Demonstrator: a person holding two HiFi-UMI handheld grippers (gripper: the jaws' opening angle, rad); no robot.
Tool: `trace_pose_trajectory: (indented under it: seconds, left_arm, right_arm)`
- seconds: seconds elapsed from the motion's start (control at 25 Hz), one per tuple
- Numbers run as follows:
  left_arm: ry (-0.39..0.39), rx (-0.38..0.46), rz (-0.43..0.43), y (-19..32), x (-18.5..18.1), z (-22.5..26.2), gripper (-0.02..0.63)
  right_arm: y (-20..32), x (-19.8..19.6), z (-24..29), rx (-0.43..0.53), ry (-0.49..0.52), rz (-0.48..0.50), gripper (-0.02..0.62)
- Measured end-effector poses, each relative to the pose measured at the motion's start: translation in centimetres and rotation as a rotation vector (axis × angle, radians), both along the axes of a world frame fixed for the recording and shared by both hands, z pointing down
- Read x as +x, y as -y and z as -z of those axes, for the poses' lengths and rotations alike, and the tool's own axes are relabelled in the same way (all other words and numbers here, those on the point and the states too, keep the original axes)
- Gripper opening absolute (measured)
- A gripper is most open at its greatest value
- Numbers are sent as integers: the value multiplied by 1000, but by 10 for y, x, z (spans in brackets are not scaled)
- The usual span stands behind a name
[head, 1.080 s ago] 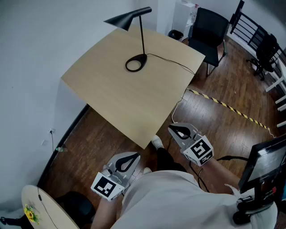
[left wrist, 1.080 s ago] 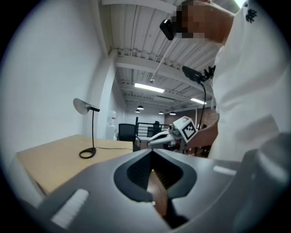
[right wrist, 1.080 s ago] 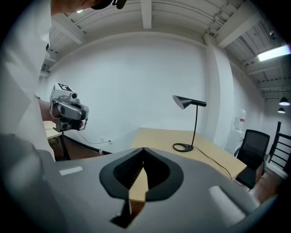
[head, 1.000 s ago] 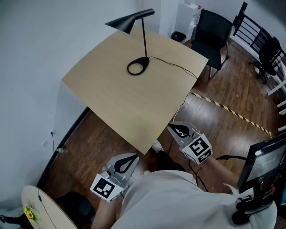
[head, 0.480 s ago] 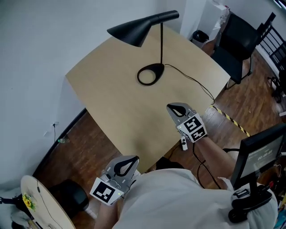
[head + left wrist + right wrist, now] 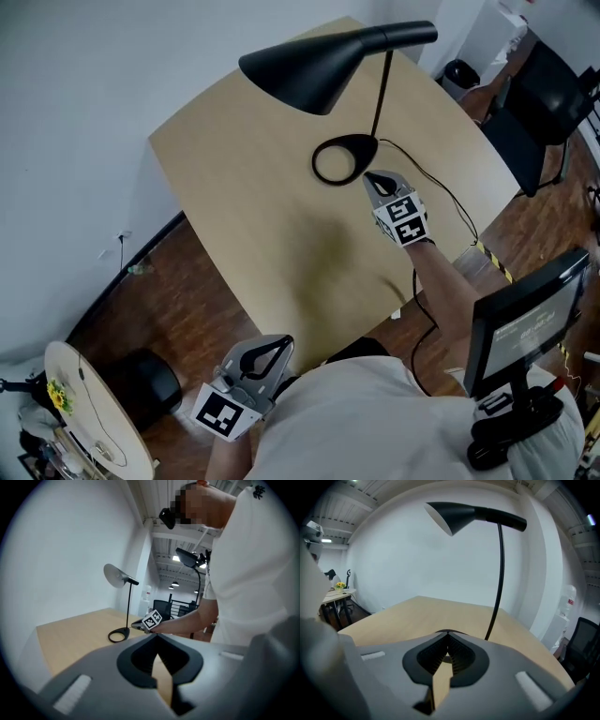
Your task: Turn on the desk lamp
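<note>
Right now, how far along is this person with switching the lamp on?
Done: the approach. The right gripper, jaws shut, sits over the table beside the lamp's ring base. In hand: lining up on that base; whether it touches yet, I cannot tell. Left: the switch itself, which I cannot spot. The shade looks dark, with no glow on the table. The left gripper, also shut, hangs idle near the person's body.

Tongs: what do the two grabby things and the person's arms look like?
The left tongs and right tongs are grey, each with a black, leaf-shaped opening narrowing to a point. Each carries a white cube with black square markers. The person wears a white short-sleeved shirt.
</note>
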State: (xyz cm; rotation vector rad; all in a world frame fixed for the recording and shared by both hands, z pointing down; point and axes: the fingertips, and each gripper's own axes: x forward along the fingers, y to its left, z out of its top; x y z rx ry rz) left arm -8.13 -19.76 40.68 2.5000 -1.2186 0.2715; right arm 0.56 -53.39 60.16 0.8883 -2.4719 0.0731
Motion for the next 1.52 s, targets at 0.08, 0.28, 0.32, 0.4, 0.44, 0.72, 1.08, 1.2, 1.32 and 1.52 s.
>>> trace_pose_trajectory:
  seconds: [0.08, 0.28, 0.32, 0.4, 0.44, 0.72, 1.08, 1.2, 1.32, 1.52]
  left_arm:
    - [-1, -22, 15, 3, 0, -5, 17]
    - [-2, -71, 38, 7, -3, -14, 17]
    - [-3, -77, 41, 11, -4, -16, 17]
    - [-5, -96, 47, 24, -8, -26, 17]
    - [-6, -107, 50, 31, -10, -32, 17]
    - [-26, -153, 68, 34, -7, -38, 17]
    - [-25, -165, 74, 29, -12, -37, 17]
    - [-26, -163, 70, 31, -11, -37, 17]
    - [-25, -162, 68, 33, -11, -36, 17]
    - [-13, -155, 80, 36, -15, -38, 17]
  right_arm:
    - [23, -3, -13, -3, -10, -21, 3]
    - [63, -13, -33, -19, -22, -65, 3]
    - [72, -14, -41, -22, -28, -68, 3]
    - [93, -20, -62, -36, -44, -71, 3]
    - [104, -22, -73, -44, -54, -74, 3]
    - [126, -17, -95, -65, -104, -107, 3]
    - [124, -17, -95, -49, -84, -131, 3]
    - [124, -17, -97, -51, -86, -126, 3]
    - [125, -16, -97, -61, -88, -123, 3]
    - [130, -20, -94, -55, -116, -97, 3]
